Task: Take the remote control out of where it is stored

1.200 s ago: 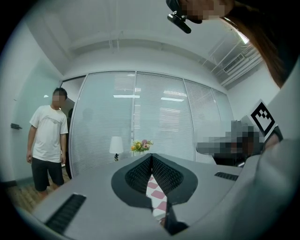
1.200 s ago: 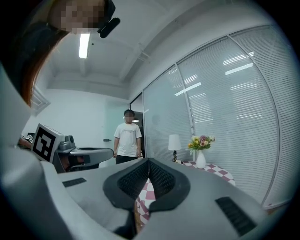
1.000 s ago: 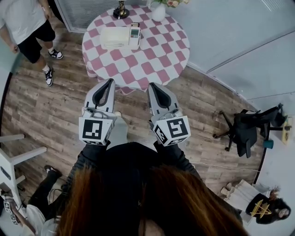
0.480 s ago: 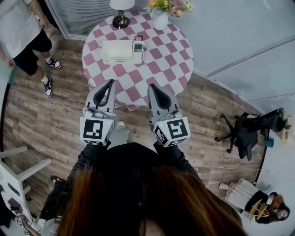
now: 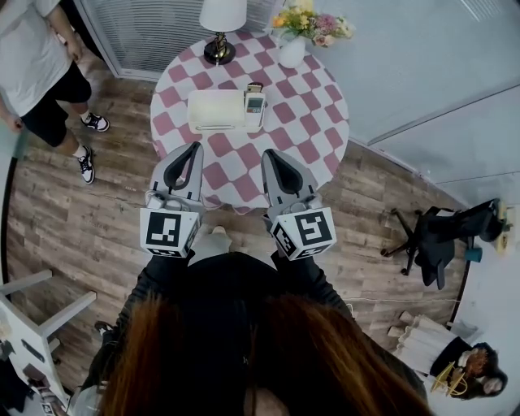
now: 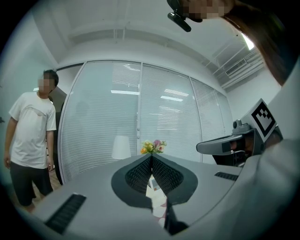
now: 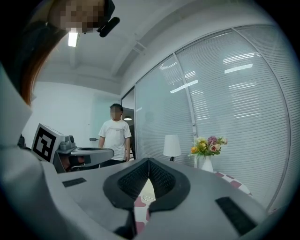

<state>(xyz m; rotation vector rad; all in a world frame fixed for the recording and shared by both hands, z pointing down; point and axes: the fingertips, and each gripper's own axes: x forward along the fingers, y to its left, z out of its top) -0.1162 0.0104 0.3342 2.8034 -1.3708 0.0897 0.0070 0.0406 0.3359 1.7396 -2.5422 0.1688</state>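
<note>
A grey-and-white remote control [image 5: 255, 102] stands in a slot beside a white box [image 5: 215, 110] on the round table [image 5: 301, 122] with a pink-and-white checked cloth. Both grippers hang in the air short of the table's near edge, side by side. My left gripper [image 5: 194, 149] is shut with nothing in it, and so is my right gripper [image 5: 267, 153]. In the left gripper view the remote [image 6: 154, 184] peeks through the gap below the closed left gripper [image 6: 151, 157]. The right gripper [image 7: 148, 161] points at the tabletop [image 7: 231, 183].
A lamp [image 5: 221, 18] and a vase of flowers [image 5: 292, 47] stand at the table's far side. A person in a white shirt [image 5: 36, 65] stands to the left. An office chair [image 5: 435, 236] is at the right, white furniture [image 5: 32, 317] at the lower left.
The table has come nearer in the head view, with lamp and flowers now in full sight. Both grippers stay shut and level, and now reach over the table's near edge in that view.
</note>
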